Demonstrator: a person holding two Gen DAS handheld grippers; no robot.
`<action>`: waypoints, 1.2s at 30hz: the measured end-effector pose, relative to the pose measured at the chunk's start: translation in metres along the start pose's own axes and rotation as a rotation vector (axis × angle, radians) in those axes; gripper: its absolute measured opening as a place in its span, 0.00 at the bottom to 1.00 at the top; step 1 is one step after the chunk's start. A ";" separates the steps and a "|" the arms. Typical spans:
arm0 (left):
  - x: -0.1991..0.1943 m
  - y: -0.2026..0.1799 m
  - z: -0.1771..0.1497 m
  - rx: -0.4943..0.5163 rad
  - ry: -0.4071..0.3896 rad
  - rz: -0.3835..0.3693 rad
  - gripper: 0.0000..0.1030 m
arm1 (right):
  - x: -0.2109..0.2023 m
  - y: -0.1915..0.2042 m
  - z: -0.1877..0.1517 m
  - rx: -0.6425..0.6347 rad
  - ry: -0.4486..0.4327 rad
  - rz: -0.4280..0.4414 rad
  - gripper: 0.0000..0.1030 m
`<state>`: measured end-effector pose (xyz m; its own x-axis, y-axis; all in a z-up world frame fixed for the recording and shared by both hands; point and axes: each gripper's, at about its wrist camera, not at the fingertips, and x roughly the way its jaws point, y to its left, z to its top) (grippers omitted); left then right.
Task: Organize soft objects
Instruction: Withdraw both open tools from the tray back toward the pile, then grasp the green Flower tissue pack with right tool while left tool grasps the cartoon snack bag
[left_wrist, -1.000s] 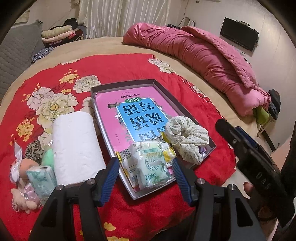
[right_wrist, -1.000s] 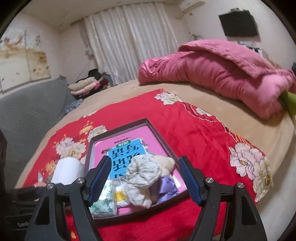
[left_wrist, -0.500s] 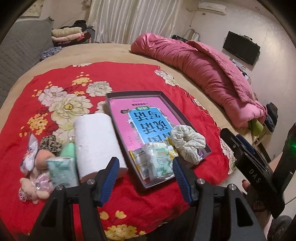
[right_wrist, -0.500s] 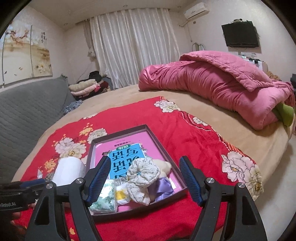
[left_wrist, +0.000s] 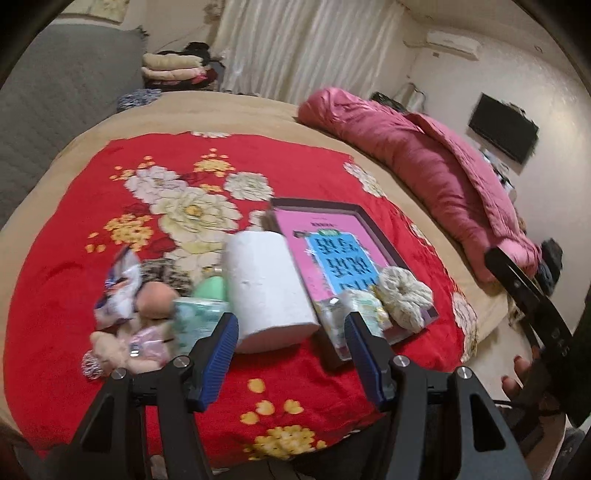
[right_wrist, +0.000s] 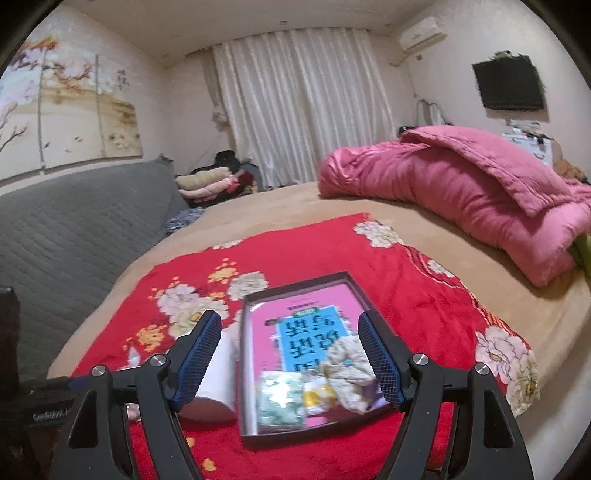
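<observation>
Spread over the bed, a red blanket (left_wrist: 66, 266) carries the tray (right_wrist: 295, 288) near its front edge, already holding a scrunchie (left_wrist: 404, 291) and packets, while the paper roll (left_wrist: 267, 288) and doll (left_wrist: 147, 314) wait beside it, so both tools, left (left_wrist: 288, 354) and right (right_wrist: 291, 358), hang wide apart and empty.

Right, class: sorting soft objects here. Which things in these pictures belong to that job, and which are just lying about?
Part of the job:
- tray
- cream scrunchie
- tissue packet
- paper roll
- small plush doll
- green tissue pack

Just lying about:
- pink quilt
- folded clothes
- wall TV
- curtains
</observation>
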<state>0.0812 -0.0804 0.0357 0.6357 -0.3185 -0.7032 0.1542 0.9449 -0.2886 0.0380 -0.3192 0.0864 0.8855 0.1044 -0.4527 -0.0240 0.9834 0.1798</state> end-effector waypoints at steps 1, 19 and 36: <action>-0.003 0.006 0.001 -0.011 -0.005 0.007 0.58 | -0.002 0.005 0.001 -0.009 0.001 0.010 0.75; -0.038 0.086 0.001 -0.146 -0.041 0.148 0.58 | -0.008 0.114 -0.014 -0.153 0.092 0.233 0.76; -0.052 0.159 -0.005 -0.284 -0.042 0.233 0.58 | 0.005 0.178 -0.027 -0.227 0.163 0.362 0.76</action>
<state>0.0687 0.0865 0.0233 0.6607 -0.0880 -0.7455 -0.2112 0.9312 -0.2971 0.0256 -0.1400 0.0924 0.7174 0.4514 -0.5306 -0.4358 0.8850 0.1637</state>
